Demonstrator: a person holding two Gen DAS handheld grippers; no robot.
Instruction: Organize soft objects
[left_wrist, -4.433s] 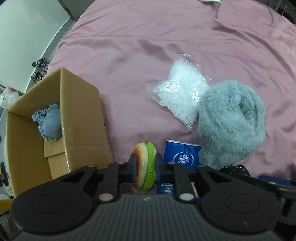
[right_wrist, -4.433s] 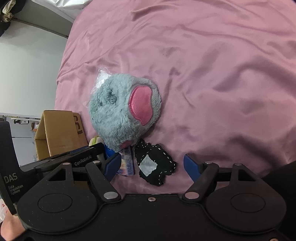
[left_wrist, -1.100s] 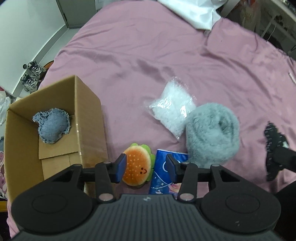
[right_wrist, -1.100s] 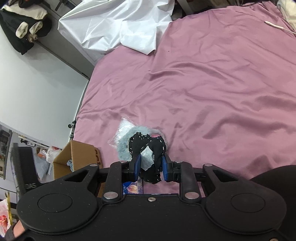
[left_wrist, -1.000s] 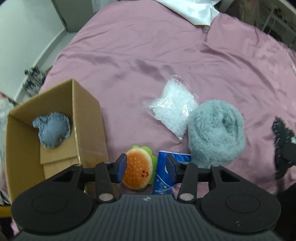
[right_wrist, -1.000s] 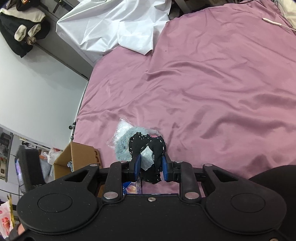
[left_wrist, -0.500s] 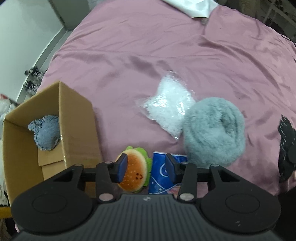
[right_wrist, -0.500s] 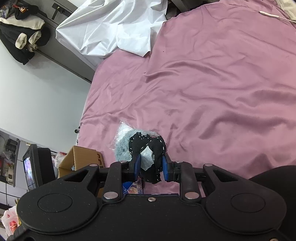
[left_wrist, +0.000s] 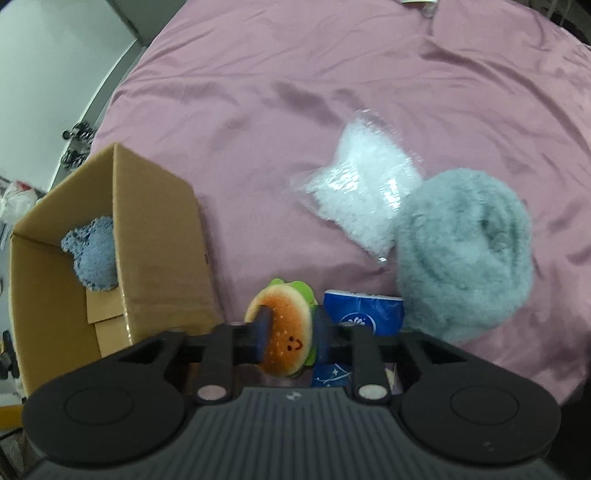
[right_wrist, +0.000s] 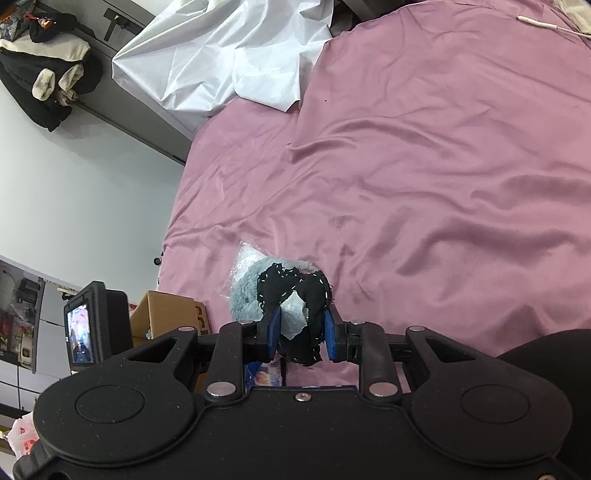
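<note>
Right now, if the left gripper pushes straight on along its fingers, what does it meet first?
The left gripper has just been closing, and the burger plush is already between its pads. Straight on, probably the pink bedsheet under the plush; depth is unclear.

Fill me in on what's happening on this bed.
A person with tongs in each hand is sorting soft things into a cardboard box. The left tongs have just been closing and now pinch a burger plush beside the box. The right tongs hold a black patch above the bed. A blue cloth is already boxed.
</note>
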